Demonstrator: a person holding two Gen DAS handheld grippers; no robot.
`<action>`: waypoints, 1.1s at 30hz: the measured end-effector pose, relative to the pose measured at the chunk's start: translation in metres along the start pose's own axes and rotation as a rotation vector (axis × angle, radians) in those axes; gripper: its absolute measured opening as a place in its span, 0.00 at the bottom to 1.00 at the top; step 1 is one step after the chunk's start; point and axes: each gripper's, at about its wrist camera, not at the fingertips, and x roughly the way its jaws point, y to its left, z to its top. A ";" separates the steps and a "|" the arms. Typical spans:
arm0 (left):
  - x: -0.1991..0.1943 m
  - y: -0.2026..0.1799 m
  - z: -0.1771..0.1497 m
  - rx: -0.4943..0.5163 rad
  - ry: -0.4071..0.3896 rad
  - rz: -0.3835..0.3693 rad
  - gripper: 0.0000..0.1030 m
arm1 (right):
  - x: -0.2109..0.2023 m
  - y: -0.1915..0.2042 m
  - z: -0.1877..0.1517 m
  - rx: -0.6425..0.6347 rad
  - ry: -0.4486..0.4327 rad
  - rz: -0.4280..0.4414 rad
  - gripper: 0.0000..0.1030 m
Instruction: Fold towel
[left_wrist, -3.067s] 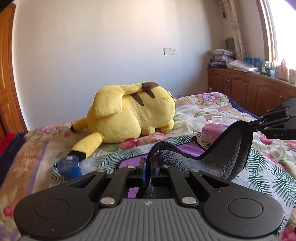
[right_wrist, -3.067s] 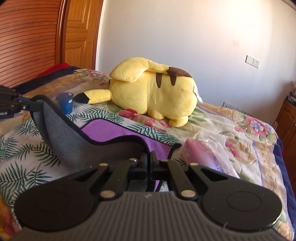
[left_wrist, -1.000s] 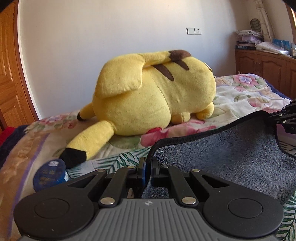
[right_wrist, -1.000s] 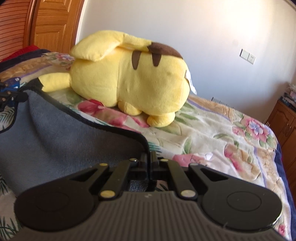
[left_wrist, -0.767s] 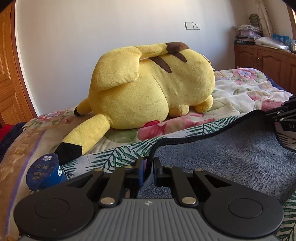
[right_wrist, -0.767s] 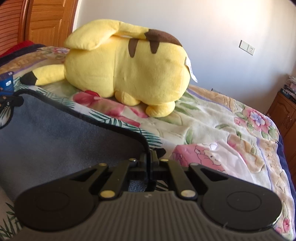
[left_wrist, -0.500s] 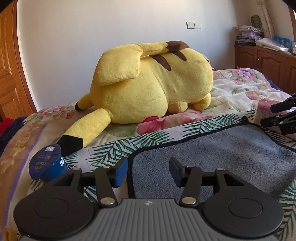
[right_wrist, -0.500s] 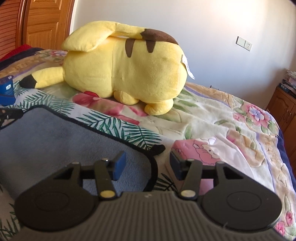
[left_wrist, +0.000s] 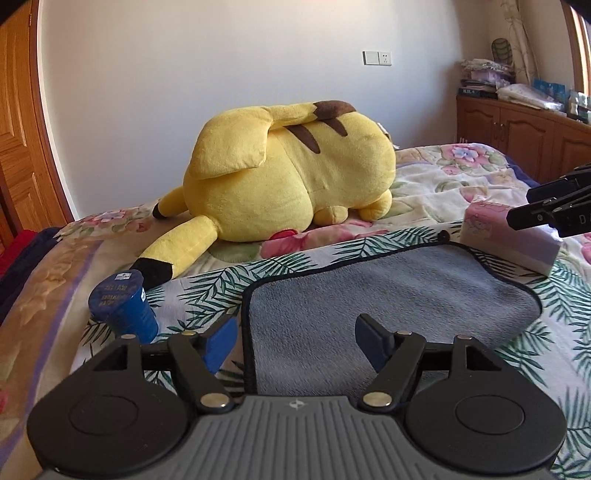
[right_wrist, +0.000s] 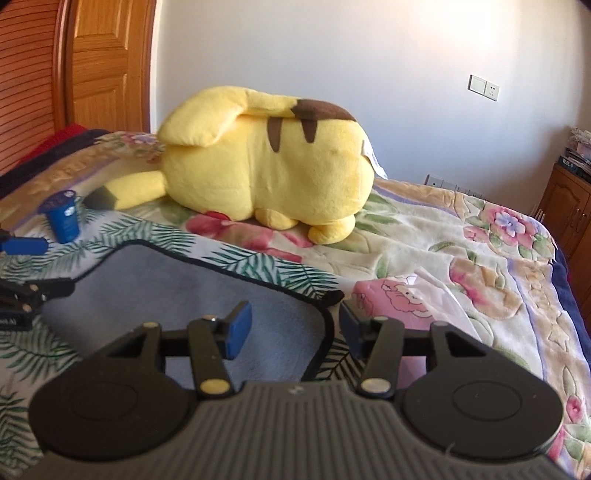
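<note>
Released, towel (left_wrist: 388, 295) lies flat; both jaws apart (tissue pack (right_wrist: 399, 295) clearer rightward).

Grey towel (left_wrist: 388, 299) flat on the leaf-print bedspread (left_wrist: 295, 264), between the left hand-held gripper (left_wrist: 295, 341)'s spread blue pads (left_wrist: 219, 341).

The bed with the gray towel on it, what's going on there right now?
A person is folding a gray towel on a bed with a floral blanket, using a handheld gripper in each hand. At this moment both the left gripper and the right gripper are open and grip nothing; the towel lies flat on the bed beneath them. A yellow plush toy lies behind the towel, and a blue cup stands to the towel's left.
</note>
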 end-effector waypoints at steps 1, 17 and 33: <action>-0.006 -0.001 0.000 -0.002 -0.003 -0.003 0.52 | -0.006 0.002 0.001 -0.005 -0.003 0.005 0.52; -0.080 -0.020 0.015 0.009 -0.065 0.000 0.66 | -0.073 0.017 -0.002 0.081 -0.038 0.050 0.59; -0.136 -0.044 0.028 0.010 -0.141 -0.009 0.84 | -0.116 0.017 -0.017 0.127 -0.087 -0.006 1.00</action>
